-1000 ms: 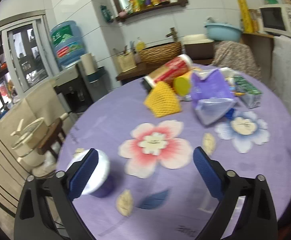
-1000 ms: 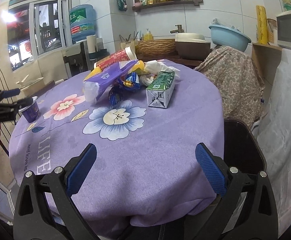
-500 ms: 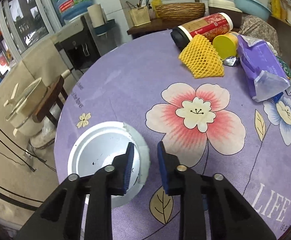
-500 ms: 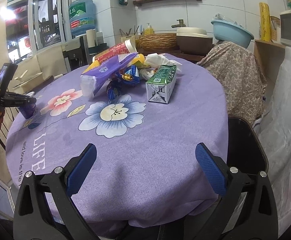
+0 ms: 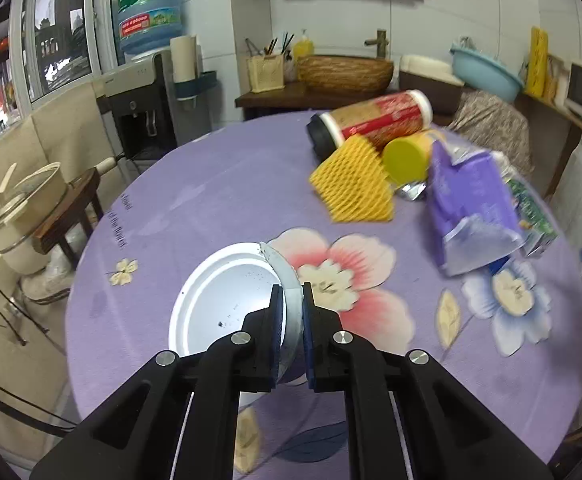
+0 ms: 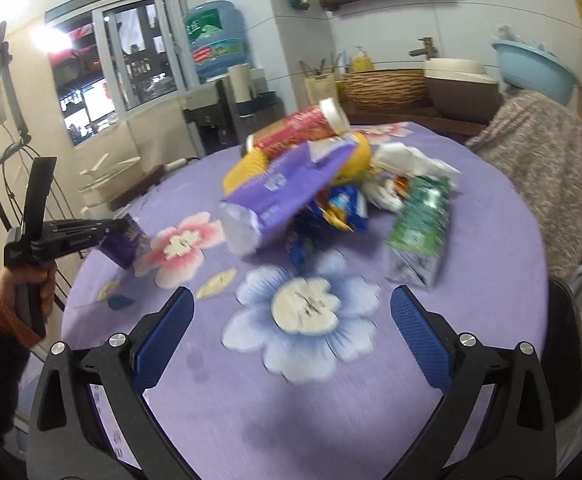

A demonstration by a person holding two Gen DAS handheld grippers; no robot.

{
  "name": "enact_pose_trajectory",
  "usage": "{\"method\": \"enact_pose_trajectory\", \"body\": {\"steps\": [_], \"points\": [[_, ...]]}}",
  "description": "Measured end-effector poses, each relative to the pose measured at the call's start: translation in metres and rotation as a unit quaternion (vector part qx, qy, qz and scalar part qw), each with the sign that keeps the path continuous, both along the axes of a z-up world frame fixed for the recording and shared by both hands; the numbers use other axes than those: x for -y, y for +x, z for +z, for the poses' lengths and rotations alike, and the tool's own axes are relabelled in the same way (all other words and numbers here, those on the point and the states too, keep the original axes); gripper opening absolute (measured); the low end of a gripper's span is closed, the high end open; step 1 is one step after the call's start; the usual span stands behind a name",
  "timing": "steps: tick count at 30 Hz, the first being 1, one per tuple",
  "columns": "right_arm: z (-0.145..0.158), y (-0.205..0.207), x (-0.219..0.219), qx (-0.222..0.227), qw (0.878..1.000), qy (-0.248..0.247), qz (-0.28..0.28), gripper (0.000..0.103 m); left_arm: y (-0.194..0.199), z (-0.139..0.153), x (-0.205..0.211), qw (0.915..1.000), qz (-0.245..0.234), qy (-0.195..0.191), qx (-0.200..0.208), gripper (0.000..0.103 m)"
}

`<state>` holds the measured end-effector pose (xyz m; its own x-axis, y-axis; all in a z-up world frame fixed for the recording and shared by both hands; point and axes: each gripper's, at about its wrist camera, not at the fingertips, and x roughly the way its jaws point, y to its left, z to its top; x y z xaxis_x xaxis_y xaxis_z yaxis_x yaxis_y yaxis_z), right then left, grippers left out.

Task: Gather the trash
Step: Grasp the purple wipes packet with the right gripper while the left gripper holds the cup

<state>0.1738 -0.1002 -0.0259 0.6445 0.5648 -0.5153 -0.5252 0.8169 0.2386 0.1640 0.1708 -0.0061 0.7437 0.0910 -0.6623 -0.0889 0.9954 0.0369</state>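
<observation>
A white paper cup with a purple outside sits tilted at the table's near left edge. My left gripper has its jaws closing on the cup's wall, one pad inside the rim and one outside, both pressing on it. The right wrist view shows the same cup hanging from the left gripper, held by a hand in an orange sleeve. My right gripper is open over the blue flower print with nothing in it. Beyond it lies a trash pile: purple bag, green carton, red canister.
Yellow foam netting and a yellow-lidded can lie in the pile on the purple tablecloth. A small wooden stool with a pot stands left of the table. A cloth-covered chair is at the far right.
The left gripper went from wide open beside the cup to clamped on its rim, and the cup now tilts. The right gripper moved forward toward the trash pile.
</observation>
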Motion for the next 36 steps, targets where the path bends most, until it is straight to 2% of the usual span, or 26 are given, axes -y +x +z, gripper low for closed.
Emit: {"method": "enact_pose_trajectory", "body": {"steps": [2, 6, 8, 15, 18, 20, 22, 24, 25, 31, 36], "points": [[0.002, 0.014, -0.014, -0.015, 1.0, 0.012, 0.02, 0.078, -0.001, 0.003, 0.008, 0.9997, -0.006, -0.02, 0.014, 0.01], [-0.005, 0.048, -0.03, -0.072, 0.996, 0.05, 0.026, 0.065, -0.003, 0.005, 0.019, 0.9981, -0.012, -0.049, 0.036, 0.01], [-0.007, 0.058, -0.033, -0.085, 0.994, 0.063, 0.022, 0.056, -0.003, 0.005, 0.023, 0.9975, -0.017, -0.054, 0.042, 0.01], [-0.026, 0.086, -0.041, -0.144, 0.986, 0.081, 0.0, 0.041, -0.001, -0.003, 0.033, 0.9962, -0.034, -0.07, 0.04, 0.01], [-0.031, 0.089, -0.043, -0.156, 0.983, 0.097, 0.007, 0.03, -0.003, -0.007, 0.036, 0.996, -0.038, -0.071, 0.039, 0.01], [-0.033, 0.091, -0.045, -0.16, 0.981, 0.106, 0.015, 0.019, -0.005, -0.008, 0.038, 0.9959, -0.04, -0.071, 0.039, 0.01], [-0.031, 0.089, -0.043, -0.156, 0.981, 0.114, 0.02, 0.013, -0.007, -0.008, 0.039, 0.9958, -0.041, -0.071, 0.041, 0.01], [-0.023, 0.083, -0.043, -0.137, 0.983, 0.118, 0.034, 0.009, -0.01, -0.007, 0.04, 0.9957, -0.041, -0.07, 0.045, 0.01], [-0.019, 0.079, -0.043, -0.128, 0.984, 0.115, 0.038, 0.004, -0.012, -0.007, 0.041, 0.9956, -0.041, -0.07, 0.047, 0.01], [0.007, 0.056, -0.04, -0.071, 0.99, 0.104, 0.064, 0.002, -0.024, 0.003, 0.054, 0.9946, -0.052, -0.066, 0.061, 0.01], [0.03, 0.039, -0.012, -0.025, 0.993, 0.1, 0.063, 0.002, -0.032, 0.021, 0.076, 0.9908, -0.078, -0.068, 0.087, 0.01]]}}
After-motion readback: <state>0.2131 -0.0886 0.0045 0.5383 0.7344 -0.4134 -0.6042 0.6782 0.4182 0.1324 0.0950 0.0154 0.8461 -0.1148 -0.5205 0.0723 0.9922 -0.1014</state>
